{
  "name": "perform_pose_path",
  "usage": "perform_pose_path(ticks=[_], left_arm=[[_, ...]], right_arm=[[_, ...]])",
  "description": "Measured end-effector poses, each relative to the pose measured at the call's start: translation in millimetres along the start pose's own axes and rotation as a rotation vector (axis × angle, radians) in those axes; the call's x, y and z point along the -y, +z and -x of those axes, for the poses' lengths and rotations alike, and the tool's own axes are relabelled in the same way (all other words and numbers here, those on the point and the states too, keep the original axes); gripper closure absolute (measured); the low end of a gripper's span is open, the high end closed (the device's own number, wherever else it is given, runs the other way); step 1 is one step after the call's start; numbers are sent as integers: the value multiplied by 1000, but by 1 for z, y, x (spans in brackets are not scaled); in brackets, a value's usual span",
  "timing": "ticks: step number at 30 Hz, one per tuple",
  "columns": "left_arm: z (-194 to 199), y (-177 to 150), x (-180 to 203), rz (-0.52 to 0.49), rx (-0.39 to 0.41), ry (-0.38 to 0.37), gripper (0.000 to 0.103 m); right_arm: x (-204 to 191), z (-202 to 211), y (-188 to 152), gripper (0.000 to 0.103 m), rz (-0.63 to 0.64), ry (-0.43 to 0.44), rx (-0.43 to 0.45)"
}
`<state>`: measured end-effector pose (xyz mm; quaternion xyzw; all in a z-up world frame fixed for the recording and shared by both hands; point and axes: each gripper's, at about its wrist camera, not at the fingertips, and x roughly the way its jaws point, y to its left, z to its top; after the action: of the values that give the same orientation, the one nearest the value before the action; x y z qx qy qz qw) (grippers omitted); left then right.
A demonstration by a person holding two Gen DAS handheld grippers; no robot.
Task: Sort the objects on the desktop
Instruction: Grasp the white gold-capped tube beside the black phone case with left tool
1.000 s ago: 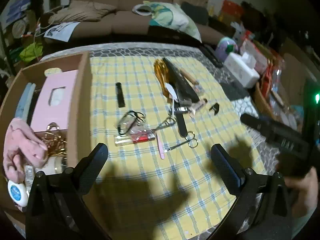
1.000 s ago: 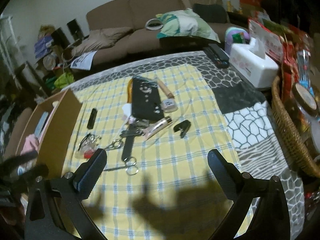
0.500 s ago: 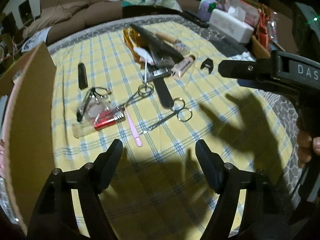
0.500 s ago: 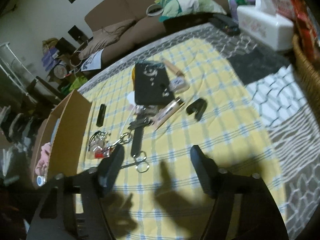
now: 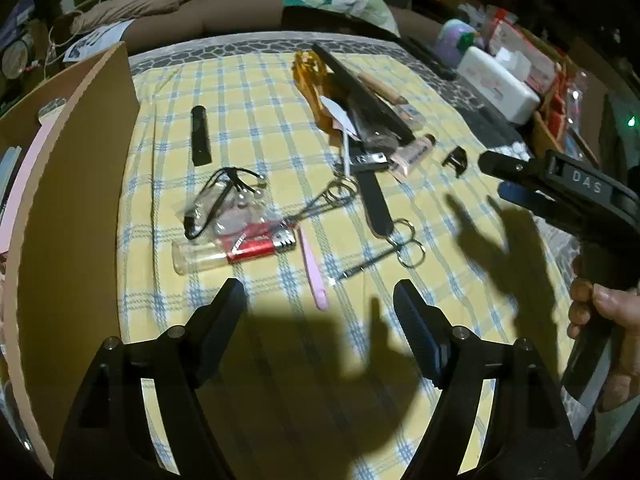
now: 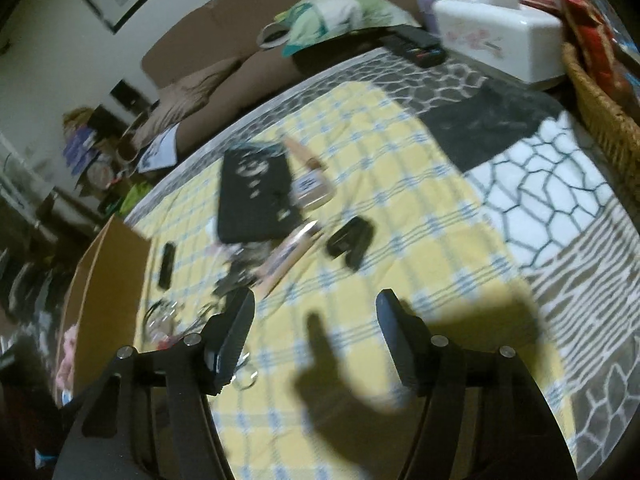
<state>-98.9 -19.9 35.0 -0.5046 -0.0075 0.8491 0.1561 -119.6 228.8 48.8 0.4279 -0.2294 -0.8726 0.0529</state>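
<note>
your left gripper (image 5: 320,312) and right gripper (image 6: 314,328) hang part-open and empty (scissors (image 5: 384,254), lighter (image 5: 256,246) and the rest unsorted) beside the cardboard box (image 5: 80,184)

Matt woven cloth (image 5: 256,92), shiny metal scissors (image 5: 384,254)

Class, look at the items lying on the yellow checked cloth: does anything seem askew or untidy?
Yes. The black case lies tilted atop an orange item, with scissors, pink tweezers and a red lighter scattered at mixed angles, unsorted.
</note>
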Motion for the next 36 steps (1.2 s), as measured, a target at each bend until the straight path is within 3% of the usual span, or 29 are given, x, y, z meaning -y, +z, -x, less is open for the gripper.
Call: perform_pose_path(ticks=[7,11,14,17,19,25,30,32,36], left_arm=[[-5,10,-6,11,6,-7,28],[-6,8,-9,18,-6,-10,28],[-5,8,-9,4,-3,1,28],[-5,10,-8,-3,2,7,28],[-5,11,-6,-11,5,8,28],[-13,33,25,-94,58,-24,28],[-41,70,77,-236,77,-83,33],[-57,83,91,-282,57,-73,41],[-86,100,112,-373,24,-3,45]], right_arm=[[7,-17,20,39,9,-96,63],[0,-42,25,49,35,-129,47],[-10,-54,23,55,127,-215,50],[-13,-59,20,68,190,-278,63],[-10,-55,17,78,200,-272,62],[6,-24,8,78,88,-166,47],[11,13,14,78,50,-114,72],[14,22,18,78,35,-89,75],[22,30,23,78,-8,-38,77]])
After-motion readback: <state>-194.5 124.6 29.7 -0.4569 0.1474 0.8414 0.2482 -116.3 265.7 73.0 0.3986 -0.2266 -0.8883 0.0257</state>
